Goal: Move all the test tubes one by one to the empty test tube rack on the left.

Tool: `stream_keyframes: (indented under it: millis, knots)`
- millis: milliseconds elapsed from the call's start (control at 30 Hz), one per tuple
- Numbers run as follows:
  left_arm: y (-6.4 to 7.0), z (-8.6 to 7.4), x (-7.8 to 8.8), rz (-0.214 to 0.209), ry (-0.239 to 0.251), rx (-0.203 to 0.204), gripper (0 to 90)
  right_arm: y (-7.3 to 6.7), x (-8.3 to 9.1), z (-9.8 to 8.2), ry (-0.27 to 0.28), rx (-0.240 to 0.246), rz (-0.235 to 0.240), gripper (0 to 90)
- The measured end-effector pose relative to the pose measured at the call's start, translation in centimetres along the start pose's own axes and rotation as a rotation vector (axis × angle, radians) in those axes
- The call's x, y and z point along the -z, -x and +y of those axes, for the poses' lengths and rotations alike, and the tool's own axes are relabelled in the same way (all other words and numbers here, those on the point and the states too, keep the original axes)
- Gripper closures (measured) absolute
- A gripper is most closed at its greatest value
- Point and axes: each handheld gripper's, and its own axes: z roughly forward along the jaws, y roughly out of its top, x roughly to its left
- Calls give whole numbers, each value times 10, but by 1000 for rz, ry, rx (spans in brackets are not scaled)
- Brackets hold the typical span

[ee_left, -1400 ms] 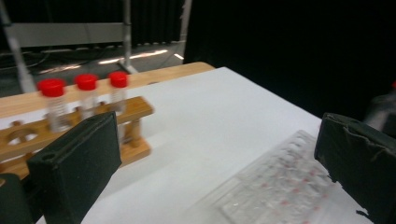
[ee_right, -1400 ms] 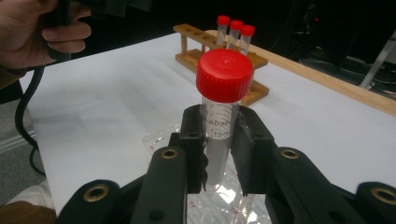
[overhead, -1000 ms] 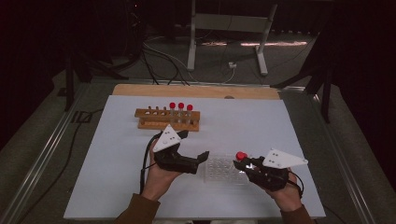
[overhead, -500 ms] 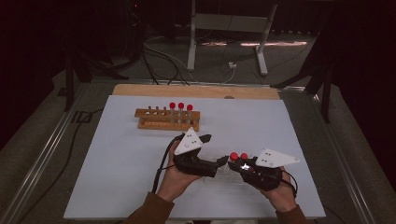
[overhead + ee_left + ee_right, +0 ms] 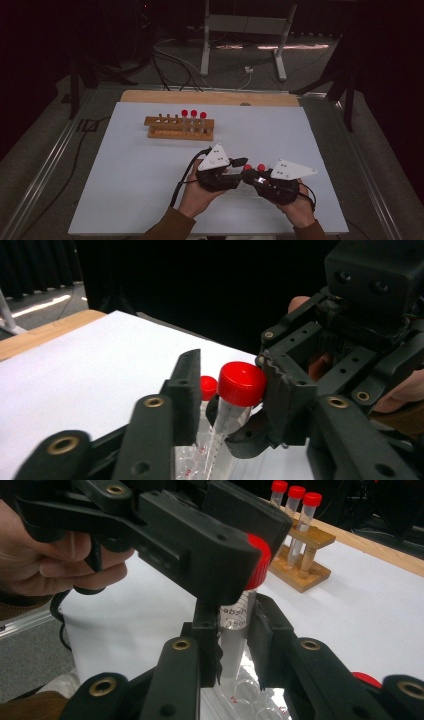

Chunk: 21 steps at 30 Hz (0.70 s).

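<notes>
Tube (image 5: 235, 630) clamped upright, both claws meeting

A dark room surrounds the white table (image 5: 125, 165); a grey metal stand (image 5: 240, 30) rises behind.

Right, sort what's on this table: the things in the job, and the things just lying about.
In the job:
- red-capped tube, held upright
- right claw, shut on its body
- left claw, just closing at its cap
- wooden rack

Lying about:
- spare tubes below the claws
- white mat
- cables on the floor
</notes>
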Motion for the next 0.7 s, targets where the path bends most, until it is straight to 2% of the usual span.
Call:
stream_keyframes:
  millis: [100,300,433,533,700]
  knots:
    - [1,0,0,-9,-4,-7,699,0,0,0,0,-2,3,746]
    - [0,1,2,1,2,-5,710,0,1,0,9,-2,14,714]
    - [-3,2,5,28,7,2,710,1,3,1,31,-1,28,541]
    - [-5,3,9,44,11,5,710,2,5,1,33,-1,30,454]
    - [-10,3,17,76,24,15,711,4,7,1,42,-5,-1,271]
